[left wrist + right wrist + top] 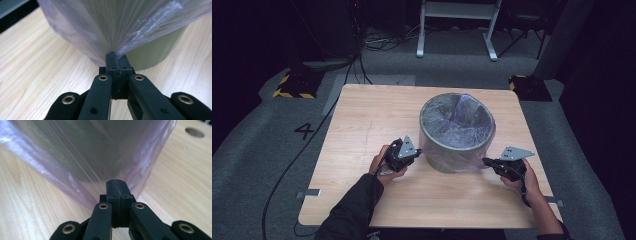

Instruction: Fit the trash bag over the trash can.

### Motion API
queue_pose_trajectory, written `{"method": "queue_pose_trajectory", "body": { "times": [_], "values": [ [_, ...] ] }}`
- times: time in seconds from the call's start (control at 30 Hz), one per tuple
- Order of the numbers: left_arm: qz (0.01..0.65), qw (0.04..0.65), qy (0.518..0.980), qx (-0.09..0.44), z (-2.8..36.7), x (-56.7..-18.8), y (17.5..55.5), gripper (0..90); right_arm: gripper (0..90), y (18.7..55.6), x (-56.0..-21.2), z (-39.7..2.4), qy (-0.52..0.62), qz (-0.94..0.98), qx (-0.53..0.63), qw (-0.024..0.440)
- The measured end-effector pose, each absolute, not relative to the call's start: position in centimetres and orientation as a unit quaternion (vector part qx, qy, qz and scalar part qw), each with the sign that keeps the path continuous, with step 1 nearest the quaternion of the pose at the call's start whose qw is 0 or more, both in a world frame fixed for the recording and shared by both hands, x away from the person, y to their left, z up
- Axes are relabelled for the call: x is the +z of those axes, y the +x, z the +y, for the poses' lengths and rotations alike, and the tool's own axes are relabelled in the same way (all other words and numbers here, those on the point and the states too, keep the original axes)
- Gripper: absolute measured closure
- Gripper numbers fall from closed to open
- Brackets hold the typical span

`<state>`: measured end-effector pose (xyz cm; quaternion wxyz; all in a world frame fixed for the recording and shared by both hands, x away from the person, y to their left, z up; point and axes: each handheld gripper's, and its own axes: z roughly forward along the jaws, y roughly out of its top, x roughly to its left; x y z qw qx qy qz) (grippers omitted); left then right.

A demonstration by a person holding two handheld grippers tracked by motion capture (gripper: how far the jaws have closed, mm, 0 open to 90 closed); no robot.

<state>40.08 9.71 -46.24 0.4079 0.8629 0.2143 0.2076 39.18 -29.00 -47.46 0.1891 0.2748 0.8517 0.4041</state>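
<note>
The bag (457, 131) already lines the bin (452, 162); left claw (117, 56) and right claw (117, 183) each clench its overhanging skirt, not yet pulled down.

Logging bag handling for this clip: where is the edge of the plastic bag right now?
In the high view the plastic bag lines the grey bin mid-table; its hem hangs down outside, pinched low by the left gripper and the right gripper.
</note>
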Motion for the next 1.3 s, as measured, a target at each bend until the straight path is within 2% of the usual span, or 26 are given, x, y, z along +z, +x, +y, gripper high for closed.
{"method": "queue_pose_trajectory", "body": {
  "times": [0.17, 0.53, 0.57, 0.6, 0.67, 0.77, 0.8, 0.93, 0.97, 1.13, 1.17, 1.2, 1.3],
  "values": [
    [0.229, 0.399, 0.868, 0.190, 9.6, -47.3, 41.1, 89.9, 90.0, 40.2, -49.1, -29.0, 0.300, 0.857, 0.382, 0.170],
    [0.247, 0.394, 0.866, 0.183, 10.0, -48.3, 41.3, 89.3, 90.0, 40.7, -49.7, -29.7, 0.324, 0.849, 0.380, 0.172],
    [0.253, 0.396, 0.864, 0.182, 10.1, -48.3, 41.2, 81.6, 90.0, 40.8, -49.7, -29.8, 0.327, 0.846, 0.382, 0.174],
    [0.260, 0.400, 0.859, 0.186, 10.4, -48.2, 41.0, 65.6, 90.0, 40.9, -49.7, -30.1, 0.333, 0.842, 0.387, 0.175],
    [0.262, 0.406, 0.856, 0.184, 10.6, -48.2, 40.8, 64.1, 90.0, 40.9, -49.7, -30.1, 0.335, 0.842, 0.386, 0.176],
    [0.267, 0.405, 0.858, 0.172, 10.9, -48.0, 40.3, 44.3, 90.0, 41.0, -49.7, -30.8, 0.348, 0.833, 0.385, 0.190],
    [0.270, 0.405, 0.857, 0.169, 10.9, -48.0, 40.2, 44.3, 90.0, 41.0, -49.7, -30.8, 0.348, 0.833, 0.385, 0.190],
    [0.264, 0.409, 0.858, 0.164, 11.0, -47.9, 39.2, 26.2, 90.0, 41.3, -49.8, -31.3, 0.359, 0.826, 0.386, 0.197],
    [0.267, 0.407, 0.859, 0.156, 11.1, -48.0, 39.0, 19.3, 90.0, 41.6, -49.9, -31.4, 0.363, 0.825, 0.385, 0.197],
    [0.283, 0.411, 0.859, 0.115, 11.7, -48.3, 38.6, 15.8, 90.0, 41.8, -50.2, -31.5, 0.368, 0.824, 0.383, 0.197],
    [0.282, 0.410, 0.861, 0.105, 11.8, -48.4, 38.5, 16.9, 85.7, 41.8, -50.1, -31.7, 0.367, 0.823, 0.389, 0.190],
    [0.276, 0.406, 0.866, 0.091, 11.9, -48.5, 38.4, 16.9, 85.7, 41.8, -50.1, -31.7, 0.367, 0.823, 0.389, 0.190],
    [0.270, 0.385, 0.877, 0.094, 11.9, -49.0, 37.6, 16.7, 76.7, 41.5, -49.9, -32.0, 0.362, 0.829, 0.382, 0.190]
  ]
}}
